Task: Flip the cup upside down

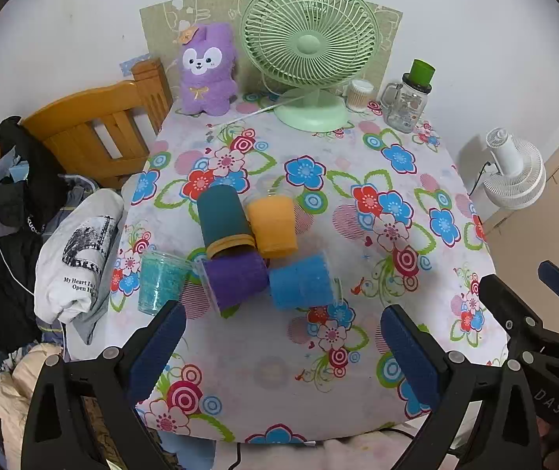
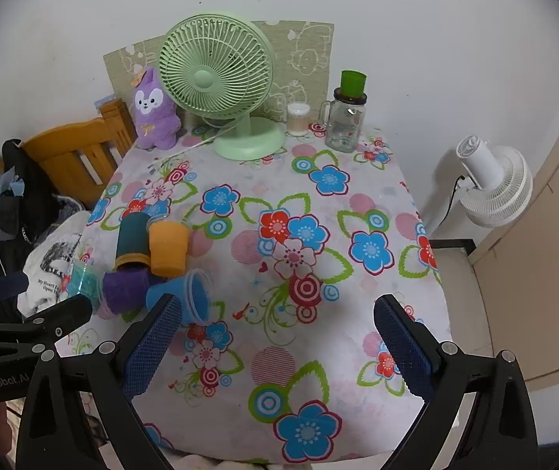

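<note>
So far no cup [image 1: 301,282] has been gripped; both the left gripper [image 1: 283,352] and right gripper [image 2: 277,348] are held wide open, empty. A reach toward the cups clustered before the green fan [image 1: 310,51] seems called for.

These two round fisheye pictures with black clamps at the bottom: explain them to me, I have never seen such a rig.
Each picture comes from a camera mounted on a hand-held two-finger gripper, looking forward along its blue-padded fingers. One view shows the left gripper, the other the right gripper; both are open and hold nothing. Below them is a table with a flowered cloth. On it sits a cluster of plastic cups: a dark teal cup, an orange cup, a purple cup, a blue cup and a glittery turquoise cup. Behind stand a green desk fan and a purple plush toy.
</note>
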`<state>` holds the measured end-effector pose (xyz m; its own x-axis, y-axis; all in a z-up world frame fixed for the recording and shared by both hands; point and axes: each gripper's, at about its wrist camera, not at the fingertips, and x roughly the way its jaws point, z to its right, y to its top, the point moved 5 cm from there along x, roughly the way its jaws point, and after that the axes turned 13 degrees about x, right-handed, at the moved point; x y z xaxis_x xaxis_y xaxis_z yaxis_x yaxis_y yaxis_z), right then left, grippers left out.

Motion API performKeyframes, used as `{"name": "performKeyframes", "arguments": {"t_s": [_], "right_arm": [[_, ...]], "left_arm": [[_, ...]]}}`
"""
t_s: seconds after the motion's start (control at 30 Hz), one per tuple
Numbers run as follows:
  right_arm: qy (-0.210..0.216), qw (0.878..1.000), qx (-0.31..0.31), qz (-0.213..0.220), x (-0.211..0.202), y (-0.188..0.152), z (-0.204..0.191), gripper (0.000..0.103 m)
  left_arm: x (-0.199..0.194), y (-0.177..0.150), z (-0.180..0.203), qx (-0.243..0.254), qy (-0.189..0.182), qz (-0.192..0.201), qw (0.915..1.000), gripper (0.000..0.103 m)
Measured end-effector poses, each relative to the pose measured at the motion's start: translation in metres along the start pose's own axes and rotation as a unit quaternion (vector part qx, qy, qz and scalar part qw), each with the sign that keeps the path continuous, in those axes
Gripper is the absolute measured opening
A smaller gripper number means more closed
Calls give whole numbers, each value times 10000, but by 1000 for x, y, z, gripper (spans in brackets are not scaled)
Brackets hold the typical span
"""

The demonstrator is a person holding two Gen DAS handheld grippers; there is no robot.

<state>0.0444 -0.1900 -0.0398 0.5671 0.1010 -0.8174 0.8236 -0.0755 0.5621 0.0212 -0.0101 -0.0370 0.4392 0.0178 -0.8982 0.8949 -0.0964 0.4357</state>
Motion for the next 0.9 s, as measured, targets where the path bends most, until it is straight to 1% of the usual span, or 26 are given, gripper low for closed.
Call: {"name": "performKeyframes", "arguments": {"t_s": [0.2,0.37,0.9], "right_arm": [[-23,10000,37,-11,3,-1,2,100],[-27,10000,25,4,3,1,2,100],[-23,10000,50,-44,6,4,-2,100]], "left_arm": [[2,-1,-1,-12,-35,-26,10000,101],[4,-2,-1,11,38,-21,10000,101],[5,4,-3,-2,49,-41,10000,99]]}}
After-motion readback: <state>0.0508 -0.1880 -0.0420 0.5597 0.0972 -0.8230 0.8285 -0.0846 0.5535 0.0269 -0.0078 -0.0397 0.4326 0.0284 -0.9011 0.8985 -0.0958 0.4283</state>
